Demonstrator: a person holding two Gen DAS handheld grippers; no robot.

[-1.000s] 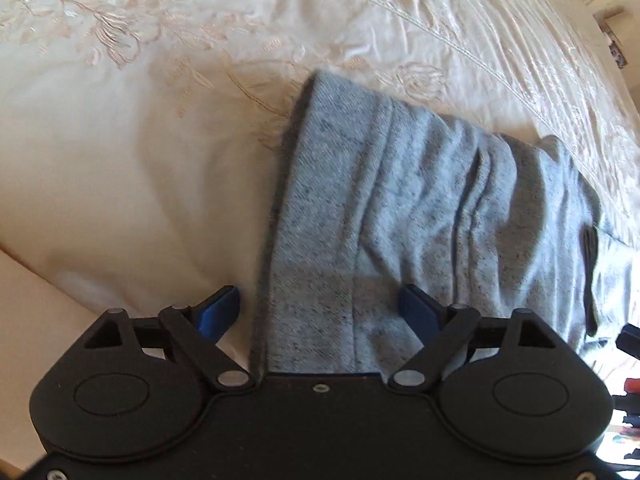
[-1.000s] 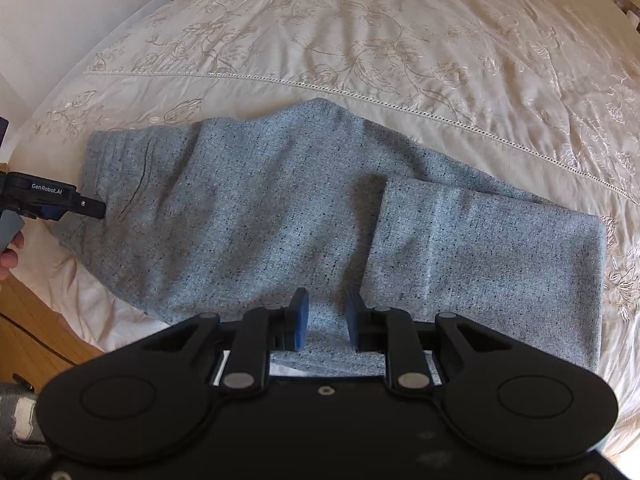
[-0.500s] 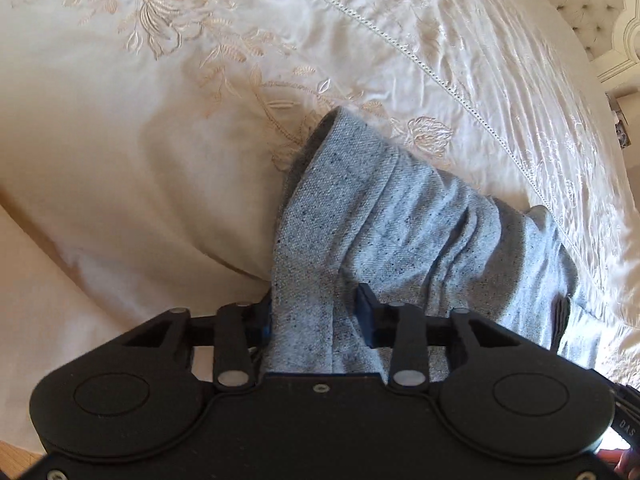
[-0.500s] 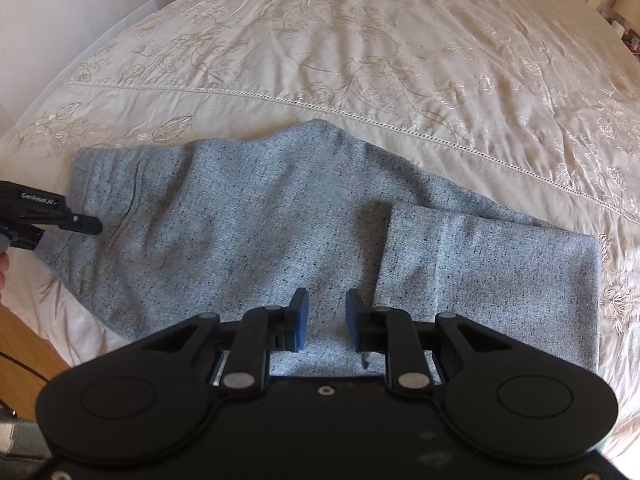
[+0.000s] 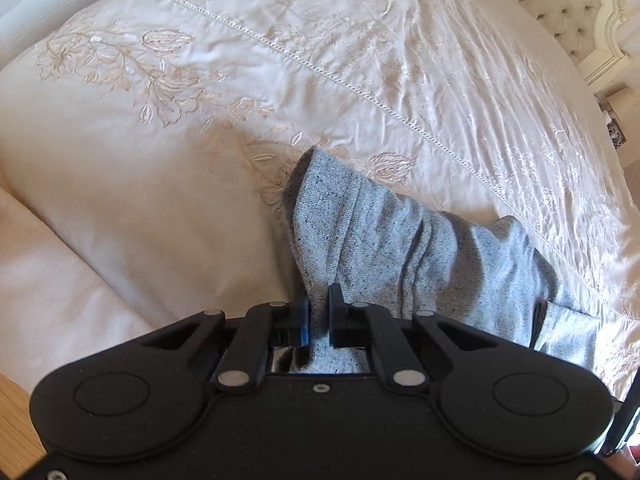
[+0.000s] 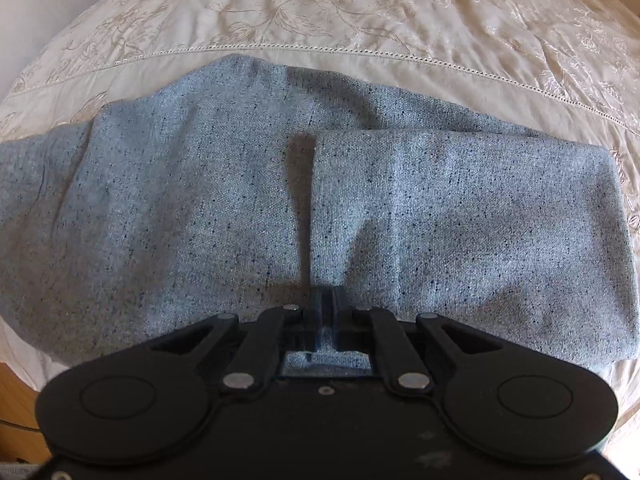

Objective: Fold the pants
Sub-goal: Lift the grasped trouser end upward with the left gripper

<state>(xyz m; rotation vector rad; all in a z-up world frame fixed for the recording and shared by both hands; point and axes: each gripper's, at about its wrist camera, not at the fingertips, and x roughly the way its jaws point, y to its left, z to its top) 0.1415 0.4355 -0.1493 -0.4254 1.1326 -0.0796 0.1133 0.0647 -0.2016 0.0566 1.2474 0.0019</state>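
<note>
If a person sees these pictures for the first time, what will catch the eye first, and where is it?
First, the grey speckled pants spread across the near part of the cream embroidered bedspread, with one end folded over on the right in the right wrist view. Next, the two black grippers at the bottom of each view: the left gripper has its jaws shut on a raised, bunched end of the pants, and the right gripper pinches the near edge by the fold.
</note>
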